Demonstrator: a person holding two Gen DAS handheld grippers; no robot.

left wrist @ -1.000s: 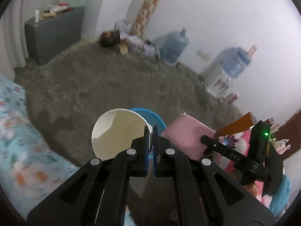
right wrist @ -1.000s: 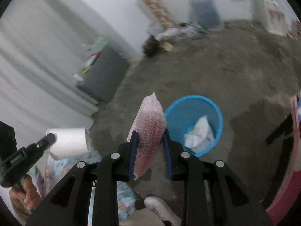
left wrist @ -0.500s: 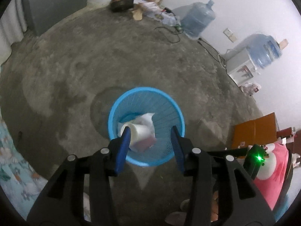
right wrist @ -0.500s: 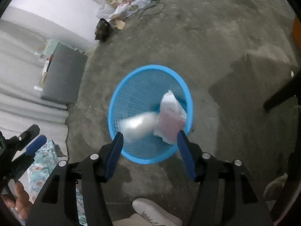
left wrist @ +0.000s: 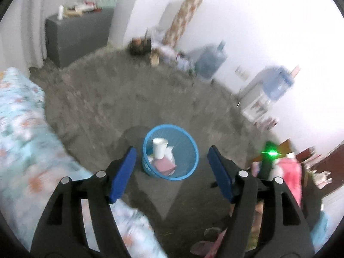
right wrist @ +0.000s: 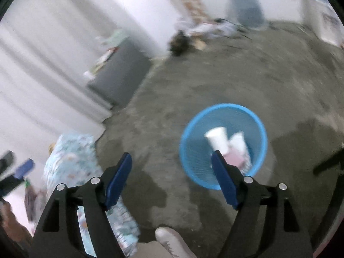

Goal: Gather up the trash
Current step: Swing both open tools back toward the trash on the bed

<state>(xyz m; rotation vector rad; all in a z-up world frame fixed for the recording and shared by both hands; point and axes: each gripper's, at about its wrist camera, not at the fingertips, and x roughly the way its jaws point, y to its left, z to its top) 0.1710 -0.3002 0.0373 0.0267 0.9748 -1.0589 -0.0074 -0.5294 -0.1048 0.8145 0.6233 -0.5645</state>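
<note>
A blue mesh waste basket stands on the grey floor; it also shows in the right wrist view. Inside it lie a white paper cup, a pink mesh sponge and crumpled white paper. My left gripper is open and empty, held above and in front of the basket. My right gripper is open and empty, its right finger overlapping the basket's near side.
A floral bed cover lies at the left. A grey cabinet and clutter with a water jug stand by the far wall. A water dispenser is right. A shoe shows below.
Both grippers opened over the basket and dropped the cup and the pink sponge into it. Both have since lifted away, with jaws wider and the basket smaller in view.
</note>
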